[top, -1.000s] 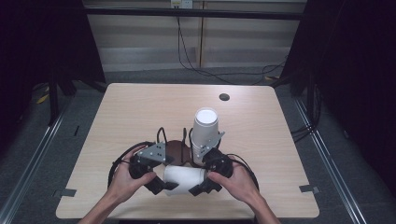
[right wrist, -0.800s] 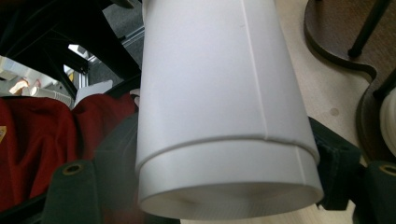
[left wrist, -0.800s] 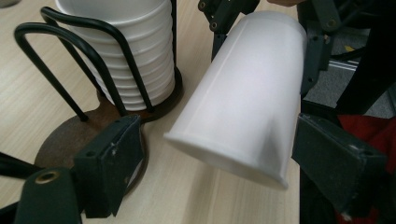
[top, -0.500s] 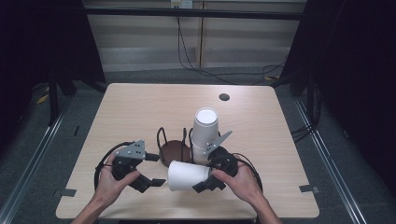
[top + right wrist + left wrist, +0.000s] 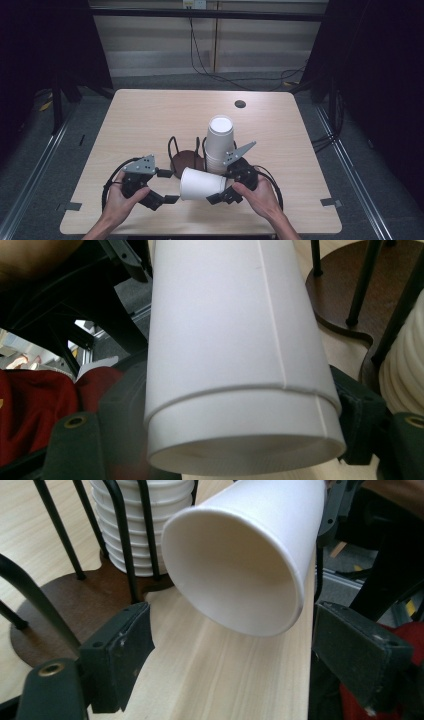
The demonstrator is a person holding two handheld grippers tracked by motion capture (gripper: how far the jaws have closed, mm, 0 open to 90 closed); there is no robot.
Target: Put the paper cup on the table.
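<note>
Wooden table (image 5: pixel 150 120) in a dark room, cup rack (image 5: pixel 186 159) at centre front. Right gripper (image 5: pixel 220 196) clamped on the base end of a white paper cup (image 5: pixel 201 184), held level with its mouth toward the left gripper (image 5: pixel 169 186); left gripper now withdrawn from the cup, jaws apart and empty, where a second ago both met at it. Separation from the cup stack (image 5: pixel 218 142) judged complete; ready for placing in the rack's free bay.
</note>
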